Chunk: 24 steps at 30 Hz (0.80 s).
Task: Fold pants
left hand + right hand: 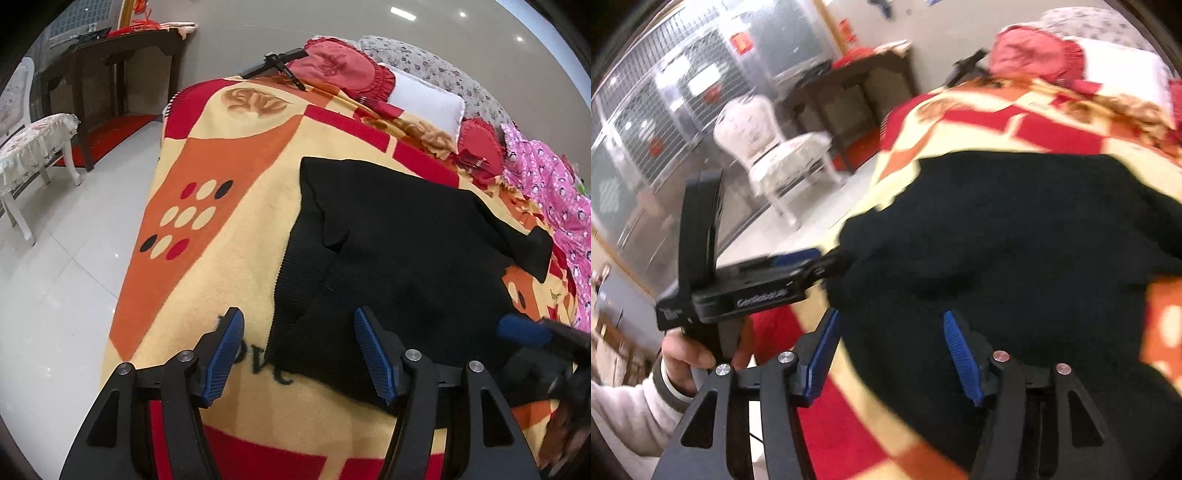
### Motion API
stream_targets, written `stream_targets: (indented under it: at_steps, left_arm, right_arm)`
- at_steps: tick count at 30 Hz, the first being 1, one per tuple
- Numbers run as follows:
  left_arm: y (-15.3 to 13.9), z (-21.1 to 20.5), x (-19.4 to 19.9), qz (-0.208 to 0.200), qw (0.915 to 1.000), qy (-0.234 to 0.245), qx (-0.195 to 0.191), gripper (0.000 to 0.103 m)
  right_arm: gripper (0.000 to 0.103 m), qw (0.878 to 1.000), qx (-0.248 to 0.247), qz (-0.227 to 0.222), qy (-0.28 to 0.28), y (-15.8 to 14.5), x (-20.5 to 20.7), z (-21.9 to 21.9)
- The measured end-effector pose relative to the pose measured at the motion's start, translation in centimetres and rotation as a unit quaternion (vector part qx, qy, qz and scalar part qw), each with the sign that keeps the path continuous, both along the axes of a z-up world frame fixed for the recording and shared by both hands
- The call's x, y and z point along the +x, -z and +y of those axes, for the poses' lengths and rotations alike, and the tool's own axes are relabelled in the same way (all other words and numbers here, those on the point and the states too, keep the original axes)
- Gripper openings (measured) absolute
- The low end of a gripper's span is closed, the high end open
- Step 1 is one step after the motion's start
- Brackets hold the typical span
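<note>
The black pants [399,258] lie folded in a wide heap on the patterned blanket [229,229] of the bed. My left gripper [299,354] is open and empty, its jaws wide over the pants' near left edge. In the right wrist view the pants [1015,236] fill the middle, blurred by motion. My right gripper [890,354] is open and empty above their near edge. The left gripper's body [753,288] shows there at the left, held by a hand, its tips near the pants' left edge. The right gripper shows blurred at the right of the left wrist view [532,332].
Red ruffled cushions [343,70], a white pillow [428,99] and a pink quilt [554,199] lie at the bed's far end. A black tripod [280,62] rests on the far corner. A white chair [775,147] and a dark table [110,62] stand on the tiled floor at the left.
</note>
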<state>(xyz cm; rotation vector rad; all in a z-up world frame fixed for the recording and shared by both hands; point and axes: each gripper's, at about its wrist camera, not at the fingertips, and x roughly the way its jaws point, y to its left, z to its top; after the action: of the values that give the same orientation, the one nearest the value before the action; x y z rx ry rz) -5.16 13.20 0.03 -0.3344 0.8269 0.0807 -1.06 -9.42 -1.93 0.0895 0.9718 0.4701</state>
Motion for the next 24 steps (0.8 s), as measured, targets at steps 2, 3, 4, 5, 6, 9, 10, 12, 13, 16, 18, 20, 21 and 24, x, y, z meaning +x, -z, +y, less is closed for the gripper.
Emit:
stream_targets:
  at_steps: [2, 3, 4, 5, 6, 9, 10, 12, 13, 16, 18, 20, 21, 24]
  left_arm:
    - [-0.2, -0.1, -0.1, 0.0, 1.0, -0.001, 0.008, 0.062]
    - [-0.3, -0.2, -0.1, 0.0, 0.9999, 0.0, 0.012, 0.062]
    - [-0.6, -0.4, -0.2, -0.001, 0.9998, 0.0, 0.018, 0.062]
    - [-0.8, -0.4, -0.2, -0.001, 0.9997, 0.002, 0.024, 0.062]
    - [-1.0, -0.5, -0.2, -0.002, 0.9996, 0.004, 0.027, 0.062]
    - [-1.9, -0.9, 0.0, -0.009, 0.9992, 0.01, 0.037, 0.062]
    - [-2.2, -0.9, 0.1, -0.011, 0.9991, 0.012, 0.038, 0.062]
    - [-2.7, -1.1, 0.5, -0.013, 0.9991, 0.016, 0.037, 0.062]
    - [-2.9, -1.1, 0.8, -0.013, 0.9992, 0.018, 0.033, 0.062]
    - [-3.6, -1.9, 2.1, -0.014, 0.9991, 0.035, 0.019, 0.063]
    - [-3.7, -2.5, 2.8, -0.014, 0.9988, 0.045, 0.015, 0.063]
    - [-3.5, -3.4, 3.6, -0.017, 0.9981, 0.057, 0.013, 0.064]
    - [-3.3, -3.6, 3.9, -0.014, 0.998, 0.06, 0.014, 0.065]
    - [-1.5, -3.8, 5.4, 0.012, 0.9979, 0.06, 0.022, 0.065]
  right_arm:
    - [0.063, 1.0, -0.003, -0.004, 0.022, -0.4, -0.2, -1.9]
    - [0.063, 0.999, -0.008, -0.004, 0.032, -0.4, -0.1, -2.5]
    - [0.063, 0.999, -0.014, -0.003, 0.041, -0.3, -0.1, -3.1]
    - [0.063, 0.999, -0.017, -0.002, 0.048, -0.2, 0.1, -3.5]
    - [0.063, 0.998, -0.017, -0.002, 0.054, -0.2, 0.2, -4.0]
    - [0.068, 0.997, -0.022, -0.004, 0.072, -0.3, 0.6, -5.6]
    - [0.068, 0.997, -0.025, -0.003, 0.078, -0.4, 0.8, -6.1]
    - [0.07, 0.996, -0.028, -0.003, 0.084, -0.4, 1.3, -7.1]
    - [0.071, 0.995, -0.034, -0.002, 0.089, -0.4, 1.6, -7.5]
    - [0.072, 0.994, -0.047, -0.005, 0.097, -0.8, 2.7, -8.5]
    - [0.074, 0.993, -0.049, -0.012, 0.106, -1.1, 3.4, -9.5]
    - [0.075, 0.992, -0.049, -0.017, 0.117, -1.3, 4.1, -10.2]
    - [0.075, 0.991, -0.05, -0.019, 0.122, -1.4, 4.7, -10.7]
    - [0.075, 0.989, -0.069, -0.032, 0.128, -2.0, 6.0, -11.3]
